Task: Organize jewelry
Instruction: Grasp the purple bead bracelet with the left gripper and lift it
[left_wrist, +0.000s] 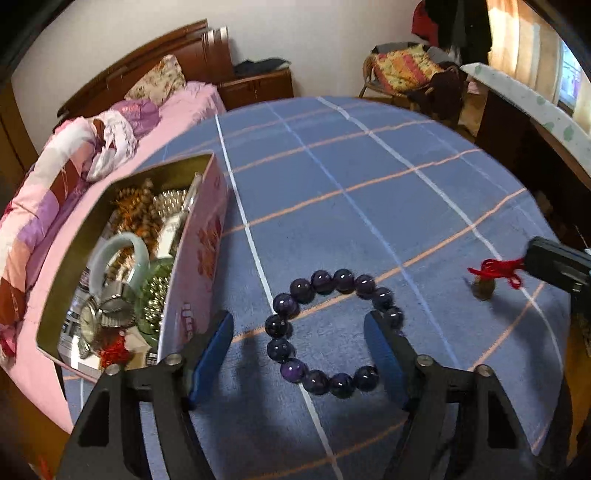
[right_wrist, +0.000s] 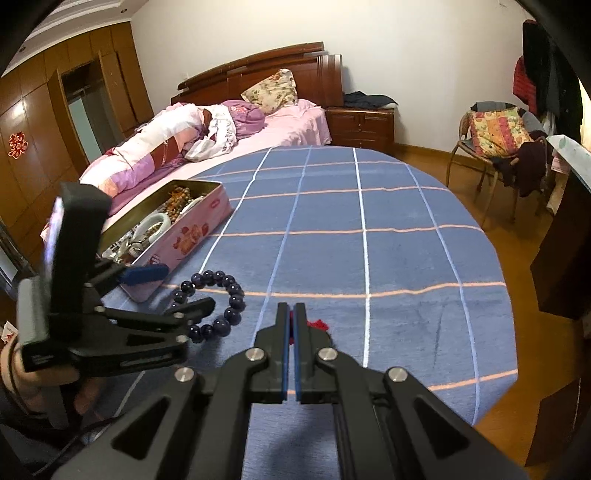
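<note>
L gripper (left_wrist: 299, 332) jaws wide open straddling dark purple round-bead bracelet (left_wrist: 328, 334); R gripper (right_wrist: 294, 314) clamped on red cord charm (left_wrist: 496, 273).

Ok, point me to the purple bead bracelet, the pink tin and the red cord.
purple bead bracelet (left_wrist: 279, 349): left wrist view, on a left-side bead.
pink tin (left_wrist: 201, 258): left wrist view, on its side wall.
red cord (left_wrist: 496, 268): left wrist view, on the knot.

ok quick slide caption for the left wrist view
Open left gripper poised over a purple bead bracelet beside the pink jewelry tin.
</note>
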